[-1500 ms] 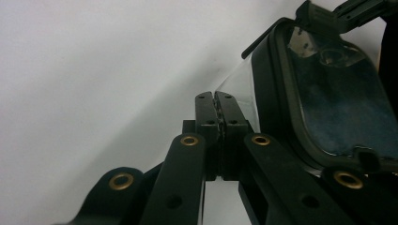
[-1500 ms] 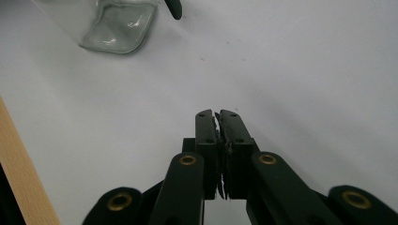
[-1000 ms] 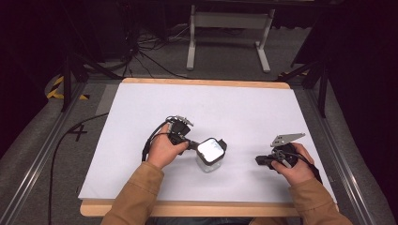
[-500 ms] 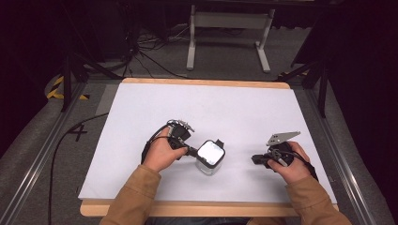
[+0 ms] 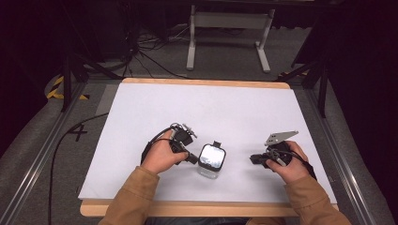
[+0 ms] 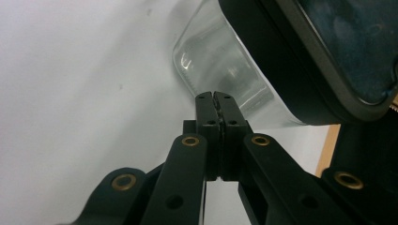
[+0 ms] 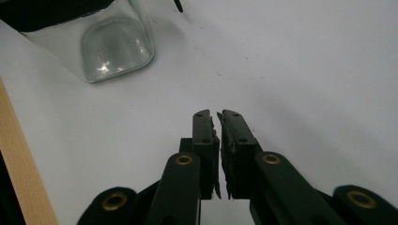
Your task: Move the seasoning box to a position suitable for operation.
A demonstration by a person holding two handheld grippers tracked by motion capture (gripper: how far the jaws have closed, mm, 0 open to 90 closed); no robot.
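Note:
A small square glass container (image 5: 211,159) with a dark-rimmed lid stands on the white table (image 5: 211,108), near its front edge. In the left gripper view its clear glass wall (image 6: 220,65) sits under the dark lid (image 6: 300,56). My left gripper (image 5: 192,159) is at the container's left side. Its jaws are shut with nothing between them, and the tips (image 6: 216,96) lie against the glass. My right gripper (image 5: 253,159) rests low over the table to the right of the container, apart from it. Its jaws (image 7: 217,115) are shut and empty. The container (image 7: 115,47) shows ahead of it.
The table's wooden front edge (image 7: 23,178) runs close behind both hands. A cable (image 5: 155,140) loops from the left gripper. A grey plate (image 5: 280,137) sits on top of the right gripper. Stands and cables lie on the floor beyond the table.
The right gripper has slid a little left toward the container. The left hand and the container have drifted slightly toward the front edge.

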